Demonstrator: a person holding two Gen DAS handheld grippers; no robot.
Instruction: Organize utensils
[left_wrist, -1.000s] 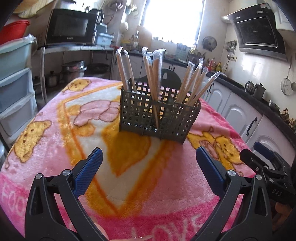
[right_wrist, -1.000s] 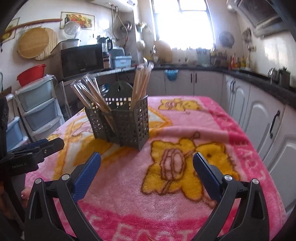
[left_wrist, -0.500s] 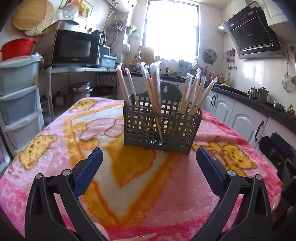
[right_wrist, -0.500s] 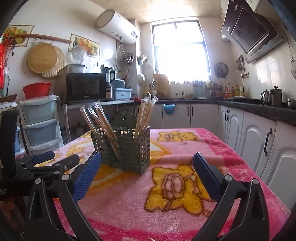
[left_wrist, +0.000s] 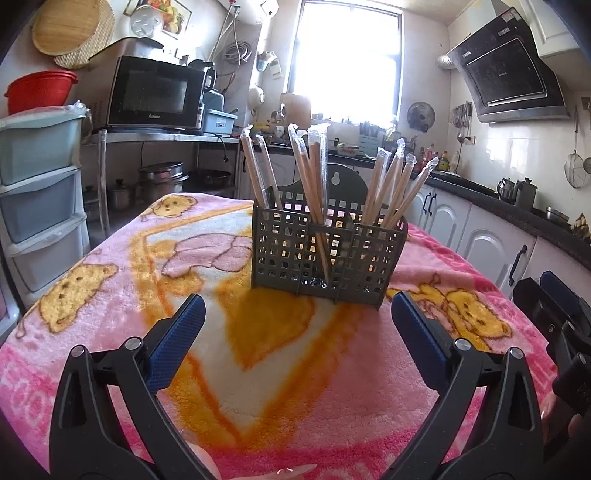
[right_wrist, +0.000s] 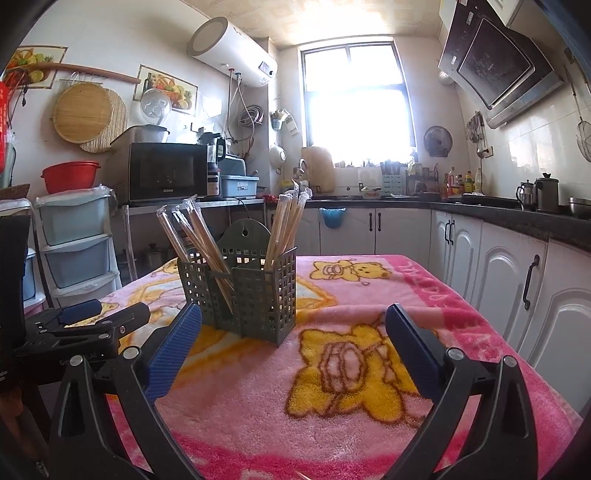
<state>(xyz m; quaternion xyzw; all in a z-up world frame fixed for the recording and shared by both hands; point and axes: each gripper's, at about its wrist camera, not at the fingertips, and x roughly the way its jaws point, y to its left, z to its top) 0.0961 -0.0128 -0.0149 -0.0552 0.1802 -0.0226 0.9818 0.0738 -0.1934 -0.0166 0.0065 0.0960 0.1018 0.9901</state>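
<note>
The caddy (left_wrist: 325, 251) of upright wrapped chopsticks (left_wrist: 314, 173) stands dead ahead of the wide, empty left tool (left_wrist: 295, 332), the equally wide, empty right tool (right_wrist: 291, 339) off to its side.

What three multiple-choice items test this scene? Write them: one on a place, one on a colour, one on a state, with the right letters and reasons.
1. Where does the holder stand?
A. on the pink blanket
B. on the counter
C. in a drawer

2. What colour are the pads of the left gripper?
A. red
B. blue
C. yellow

3. What state is the right gripper in?
A. shut on a chopstick
B. shut on nothing
C. open and holding nothing

Answers: 1 A, the holder's base rests on the blanket that covers the table. 2 B, both pads show dark blue against black arms. 3 C, its pads stand wide apart with only blanket between them, and the wrapped chopsticks all stand in the holder.
</note>
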